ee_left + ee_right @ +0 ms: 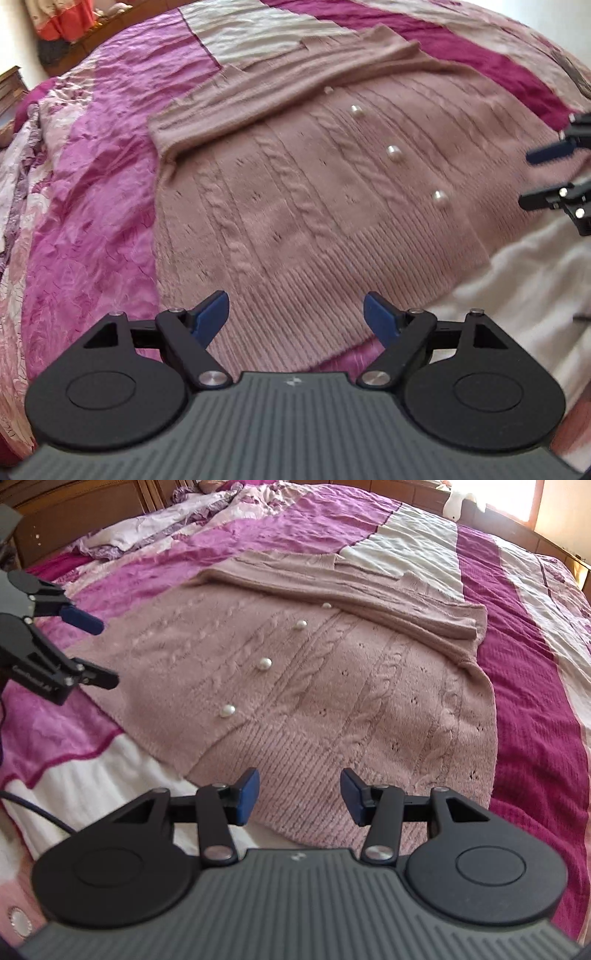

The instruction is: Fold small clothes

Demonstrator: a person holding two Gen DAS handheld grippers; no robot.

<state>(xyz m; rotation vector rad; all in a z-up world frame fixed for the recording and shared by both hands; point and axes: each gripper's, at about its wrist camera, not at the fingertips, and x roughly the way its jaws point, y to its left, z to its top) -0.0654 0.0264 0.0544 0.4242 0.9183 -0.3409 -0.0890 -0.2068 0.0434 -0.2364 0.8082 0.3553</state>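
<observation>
- A dusty-pink cable-knit cardigan (295,206) with pearl buttons (393,152) is spread flat in the middle of the bed, on a magenta and cream patchwork bedspread (92,206); its ribbed hem (295,775) lies toward the near edge of the bed.
- Both sleeves (332,590) are seen already laid across the upper body of the garment, so the sleeve step is judged done and the lengthwise fold is taken to be the step in hand.
- The left gripper (295,319) is held just above the hem's left end, its fingers (212,315) spread wide with nothing between them.
- The right gripper (299,797) is poised over the hem's right part, its fingers (247,794) parted and empty.
- Next, each hem corner is to be pinched through both knit layers, then the hem lifted and carried toward the collar together.
- The loose knit is judged likely to sag or skew if one side is raised first.
</observation>
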